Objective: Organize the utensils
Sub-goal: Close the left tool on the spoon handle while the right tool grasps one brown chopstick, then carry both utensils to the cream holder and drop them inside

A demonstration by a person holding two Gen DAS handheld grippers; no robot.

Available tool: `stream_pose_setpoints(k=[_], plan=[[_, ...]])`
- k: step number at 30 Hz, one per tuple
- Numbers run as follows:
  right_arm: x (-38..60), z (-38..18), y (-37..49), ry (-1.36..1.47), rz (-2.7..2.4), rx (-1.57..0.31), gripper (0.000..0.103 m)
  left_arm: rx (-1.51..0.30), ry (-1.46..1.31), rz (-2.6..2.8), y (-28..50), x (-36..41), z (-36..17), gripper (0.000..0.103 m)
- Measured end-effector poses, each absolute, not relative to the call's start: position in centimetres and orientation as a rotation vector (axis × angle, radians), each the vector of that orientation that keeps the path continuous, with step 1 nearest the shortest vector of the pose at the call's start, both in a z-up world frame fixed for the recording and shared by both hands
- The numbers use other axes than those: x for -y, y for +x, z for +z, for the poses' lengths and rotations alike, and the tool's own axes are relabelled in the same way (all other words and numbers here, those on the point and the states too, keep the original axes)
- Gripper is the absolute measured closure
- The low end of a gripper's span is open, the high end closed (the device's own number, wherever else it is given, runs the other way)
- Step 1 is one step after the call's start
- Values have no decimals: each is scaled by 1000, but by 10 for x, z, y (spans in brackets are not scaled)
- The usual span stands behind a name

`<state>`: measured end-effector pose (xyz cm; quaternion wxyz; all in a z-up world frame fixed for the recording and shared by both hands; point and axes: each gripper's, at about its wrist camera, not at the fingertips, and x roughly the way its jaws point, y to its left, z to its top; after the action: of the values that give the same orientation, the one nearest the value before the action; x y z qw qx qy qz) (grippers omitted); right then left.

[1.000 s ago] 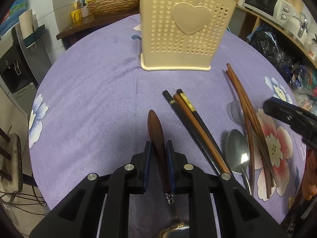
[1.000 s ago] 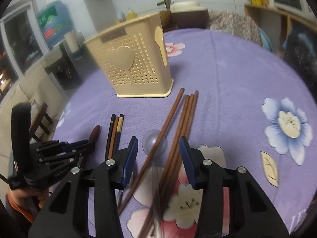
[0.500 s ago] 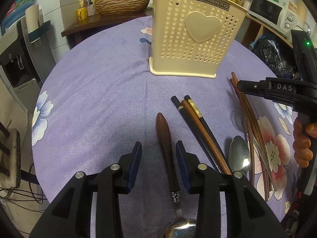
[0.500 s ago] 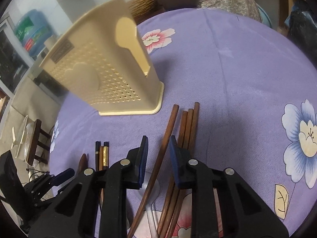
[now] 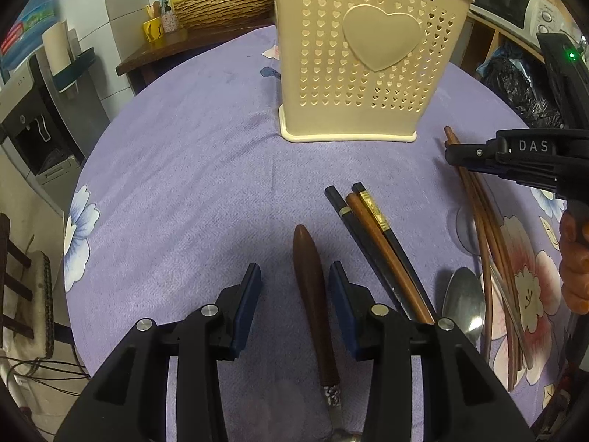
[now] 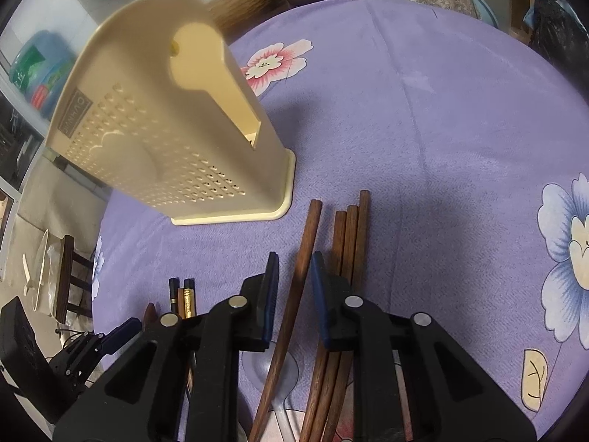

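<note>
Standing upright on purple-clothed counter point(image 5: 184, 169): cream perforated plastic holder point(image 5: 364, 66), heart-embossed, contents unseen. Left gripper point(image 5: 294, 294) wide, straddling wood-handled spoon point(image 5: 313, 294); right gripper point(image 6: 293, 287) narrow around brown chopstick point(image 6: 300, 269), contact unclear.

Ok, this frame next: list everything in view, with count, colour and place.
holder: one, cream, perforated, upright at the far middle of the table.
brown chopsticks: four, on the cloth right of the holder; one lies apart between the right jaws.
dark chopsticks: three, two black and one brown, fanned near centre.
wood-handled spoon: one, dark brown handle, lying between the left jaws.
steel spoon: one, silver, beside the dark chopsticks.
clear spoon: one, under the brown chopsticks.
tablecloth: one, purple, floral.
basket: one, woven, on the sideboard behind.
left tongs: open, not touching the handle.
right tongs: narrowly open around one chopstick.
</note>
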<state>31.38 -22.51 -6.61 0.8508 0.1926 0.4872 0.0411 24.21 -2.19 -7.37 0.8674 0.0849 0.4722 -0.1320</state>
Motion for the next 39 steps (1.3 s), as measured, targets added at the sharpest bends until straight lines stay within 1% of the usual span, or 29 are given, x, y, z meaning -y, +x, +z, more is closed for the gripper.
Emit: stream_pose_setpoints(k=[1, 2, 4, 6, 8, 14, 18, 24, 31, 39], plan=[[225, -66, 314, 405, 86, -1027, 89, -992, 184, -276, 244, 24, -74, 64], [225, -65, 314, 399, 85, -1027, 90, -994, 194, -275, 244, 26, -74, 66], [225, -64, 315, 397, 87, -1028, 91, -992, 210, -272, 244, 28, -74, 72], [225, -64, 315, 402, 94, -1030, 92, -994, 214, -273, 245, 29, -74, 81], [225, -63, 315, 408, 98, -1024, 92, -996, 211, -269, 245, 29, -73, 84], [226, -50, 308, 416, 127, -988, 92, -980, 178, -279, 246, 26, -66, 85], [226, -29, 297, 425, 174, -942, 93, -922, 122, -300, 240, 17, -41, 86], [221, 30, 261, 344, 239, -788, 94, -771, 54, -314, 214, -3, 12, 86], [216, 86, 221, 225, 290, -614, 95, -686, 30, -310, 204, -13, 38, 86], [213, 99, 207, 167, 291, -576, 95, -646, 17, -300, 203, -19, 45, 87]])
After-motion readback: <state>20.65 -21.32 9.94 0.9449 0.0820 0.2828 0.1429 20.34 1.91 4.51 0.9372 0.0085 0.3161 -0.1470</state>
